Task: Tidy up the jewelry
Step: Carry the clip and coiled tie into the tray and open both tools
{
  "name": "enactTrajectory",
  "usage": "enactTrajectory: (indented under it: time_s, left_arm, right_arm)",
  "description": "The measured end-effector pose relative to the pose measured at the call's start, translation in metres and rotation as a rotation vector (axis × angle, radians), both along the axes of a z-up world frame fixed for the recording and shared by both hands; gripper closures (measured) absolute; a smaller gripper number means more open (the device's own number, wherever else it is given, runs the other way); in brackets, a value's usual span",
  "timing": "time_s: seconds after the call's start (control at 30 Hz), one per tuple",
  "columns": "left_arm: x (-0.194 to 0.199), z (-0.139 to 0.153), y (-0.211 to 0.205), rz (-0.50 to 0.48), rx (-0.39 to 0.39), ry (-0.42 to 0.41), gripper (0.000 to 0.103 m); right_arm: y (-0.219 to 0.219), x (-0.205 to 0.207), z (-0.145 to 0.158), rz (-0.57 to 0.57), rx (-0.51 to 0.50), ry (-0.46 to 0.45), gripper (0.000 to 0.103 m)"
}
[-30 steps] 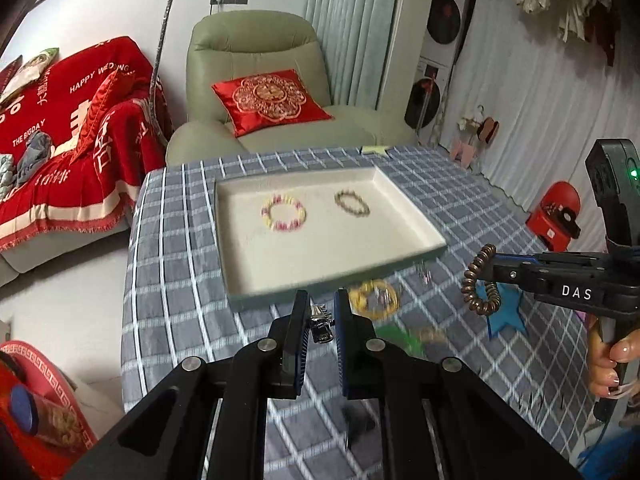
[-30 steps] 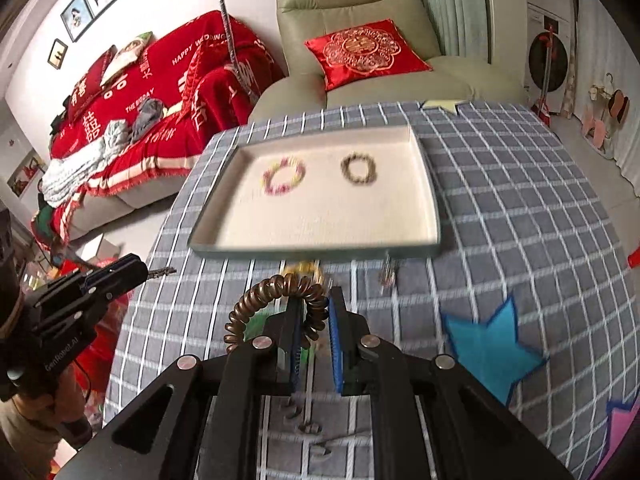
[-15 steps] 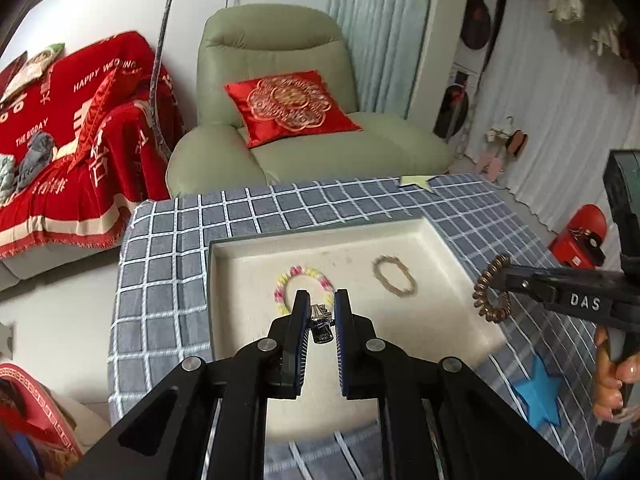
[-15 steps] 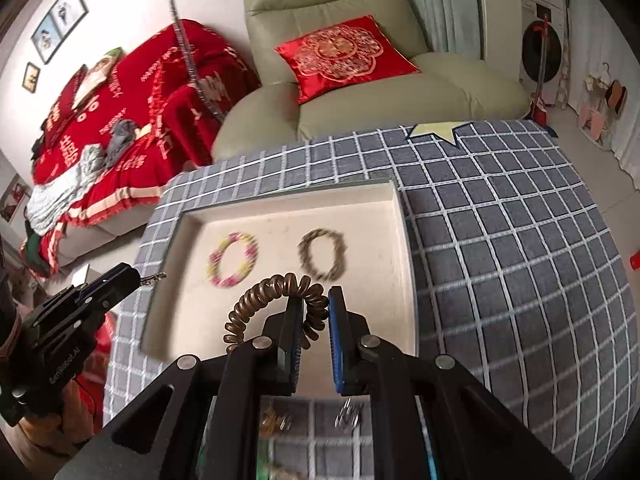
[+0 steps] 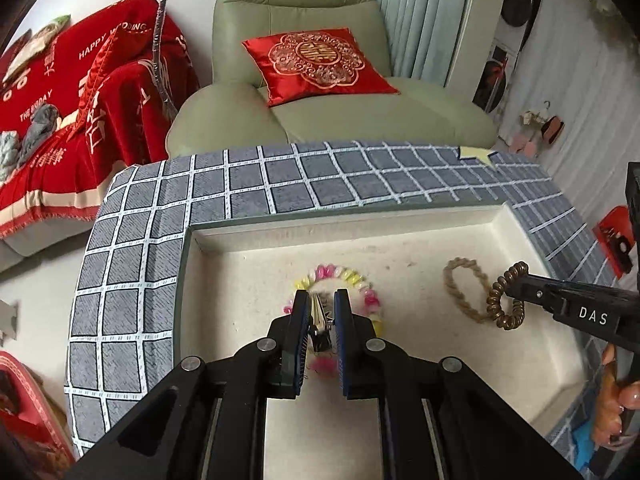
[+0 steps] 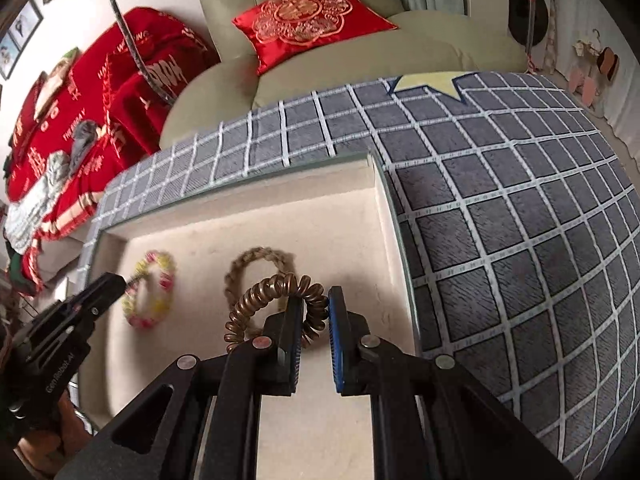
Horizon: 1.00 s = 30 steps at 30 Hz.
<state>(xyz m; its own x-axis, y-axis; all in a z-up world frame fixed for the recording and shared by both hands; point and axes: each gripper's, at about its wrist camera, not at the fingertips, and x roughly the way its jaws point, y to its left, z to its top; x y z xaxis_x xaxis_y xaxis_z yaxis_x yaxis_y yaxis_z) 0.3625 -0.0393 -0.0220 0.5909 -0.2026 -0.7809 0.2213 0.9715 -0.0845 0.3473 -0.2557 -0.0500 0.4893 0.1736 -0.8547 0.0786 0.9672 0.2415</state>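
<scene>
On inspection, my left gripper (image 5: 321,312) was clamped on a small metal hair clip (image 5: 319,317), its jaws nearly together with the clip pinched edge-on between the pads, hanging over the beaded bracelet (image 5: 340,280) that lay in the tray (image 5: 280,236). My right gripper (image 6: 312,312) was closed on the brown spiral hair tie (image 6: 272,292), gripping one short stretch of the coil while the rest looped out free to the left, above the braided band (image 6: 256,258) lying on the tray floor. I judged the spiral tie light, springy and smooth-surfaced, so a pinch across a few turns would hold it but it could bounce or roll on release. The clip looked thin, rigid and polished (I could not make out its exact form between the pads), hence liable to slip if taken by the flat rather than the edge. The beaded bracelet was a ring of small glossy pink, yellow and white beads, loose-jointed and best taken across the strand. The braided band appeared soft, matt and fibrous, easily flattened. The tray was shallow, rectangular, cream-lined with a velvety nap and a pale raised rim, and stood on a grey checked tablecloth (image 6: 500,220) of coarse woven texture
</scene>
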Motion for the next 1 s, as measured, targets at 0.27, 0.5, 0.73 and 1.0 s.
enactTrajectory:
  time_s: [0.27,0.5,0.73,1.0]
  left_arm:
    - [0.001,-0.013,-0.007,0.009,0.071,0.024,0.075]
    - [-0.005,-0.011,-0.012,0.003,0.092,0.006,0.075]
    - [-0.008,-0.007,-0.013,0.011,0.098,-0.012,0.074]
    - [-0.016,0.012,-0.014,0.024,0.099,-0.078,0.000]
  right_arm:
    - [0.010,-0.005,-0.001,0.036,-0.071,-0.012,0.058]
    - [0.014,-0.013,0.014,0.034,-0.053,-0.060,0.049]
    - [0.012,-0.029,0.034,0.021,-0.019,-0.107,0.048]
    - [-0.001,-0.050,0.047,-0.006,0.024,-0.117,0.048]
